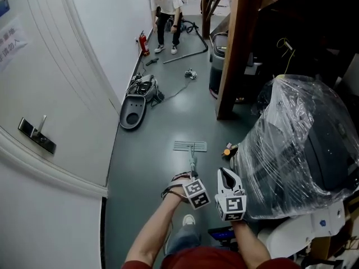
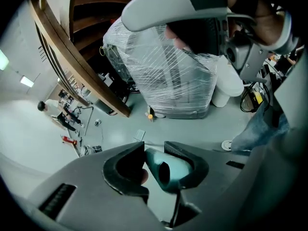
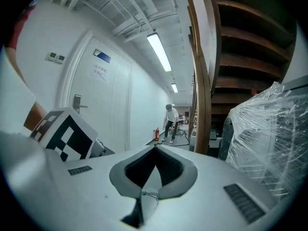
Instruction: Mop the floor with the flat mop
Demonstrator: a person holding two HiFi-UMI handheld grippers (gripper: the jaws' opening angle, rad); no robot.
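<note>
With the grey floor [image 1: 162, 167] squeezed by the plastic-wrapped load [image 1: 297, 150], the flat mop [image 1: 190, 145] lying pad-down ahead may snag that wrap or twist free, since only the left gripper [image 2: 154, 147] clamps its teal handle [image 2: 177, 167] end while the right gripper [image 3: 155, 148], jaws pressed together, holds nothing.

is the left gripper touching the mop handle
Touching. The left gripper view shows the left gripper with its jaws clamped on the teal mop handle.
</note>
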